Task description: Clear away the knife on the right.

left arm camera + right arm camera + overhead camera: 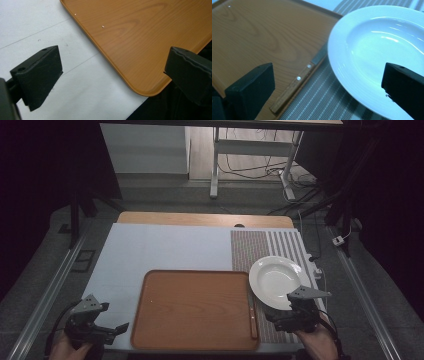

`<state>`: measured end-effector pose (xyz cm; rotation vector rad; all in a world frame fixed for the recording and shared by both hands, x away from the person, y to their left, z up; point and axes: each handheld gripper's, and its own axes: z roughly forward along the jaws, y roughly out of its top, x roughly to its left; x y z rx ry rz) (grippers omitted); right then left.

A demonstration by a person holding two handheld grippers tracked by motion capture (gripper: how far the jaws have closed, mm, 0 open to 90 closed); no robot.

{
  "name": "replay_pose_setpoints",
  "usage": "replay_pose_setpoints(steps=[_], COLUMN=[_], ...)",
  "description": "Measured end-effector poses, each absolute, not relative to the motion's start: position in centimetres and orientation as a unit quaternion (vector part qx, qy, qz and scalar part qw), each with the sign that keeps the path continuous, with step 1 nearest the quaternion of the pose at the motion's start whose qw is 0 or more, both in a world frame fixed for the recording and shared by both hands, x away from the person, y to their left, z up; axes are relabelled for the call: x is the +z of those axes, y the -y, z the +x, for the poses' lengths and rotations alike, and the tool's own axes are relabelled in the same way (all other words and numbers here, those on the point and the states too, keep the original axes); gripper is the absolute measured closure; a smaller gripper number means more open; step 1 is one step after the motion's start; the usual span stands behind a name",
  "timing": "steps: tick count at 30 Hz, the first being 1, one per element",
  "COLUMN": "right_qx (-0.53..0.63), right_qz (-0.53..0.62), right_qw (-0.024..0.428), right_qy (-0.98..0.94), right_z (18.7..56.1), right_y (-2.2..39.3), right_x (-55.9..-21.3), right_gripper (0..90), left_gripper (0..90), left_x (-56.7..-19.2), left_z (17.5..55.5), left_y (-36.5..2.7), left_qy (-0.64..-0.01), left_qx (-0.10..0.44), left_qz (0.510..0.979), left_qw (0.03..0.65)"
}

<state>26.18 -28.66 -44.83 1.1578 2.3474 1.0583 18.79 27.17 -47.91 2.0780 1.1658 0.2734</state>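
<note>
Right tongs (280, 316) wide, empty, near knife (294, 83) and plate (372, 50); left tongs (112, 330) wide.

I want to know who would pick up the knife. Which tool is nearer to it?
Right. The right tool sits open just beside the knife at the tray's right edge; the left tool waits across the tray, off its left corner.

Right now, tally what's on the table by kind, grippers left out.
Tray: 1
Plate: 1
Knife: 1
Striped mat: 1
Total: 4
</note>
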Motion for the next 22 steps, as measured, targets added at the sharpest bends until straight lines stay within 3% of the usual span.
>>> replay_pose_setpoints(steps=[14,22], right_qx=[0.346,0.345], right_qz=[0.448,0.475], right_qw=[0.188,0.182], right_qy=[-0.803,-0.788], right_z=[24.4,23.9], right_y=[30.8,31.8], right_x=[-45.4,-45.4], right_gripper=[0.0,0.0], left_gripper=[1.3,1.0], left_x=[-47.9,-47.9], left_z=[18.7,18.8], left_y=[-27.4,-27.4], left_qy=[-0.453,-0.451], left_qx=[0.103,0.100], left_qz=[0.804,0.805], left_qw=[0.371,0.372])
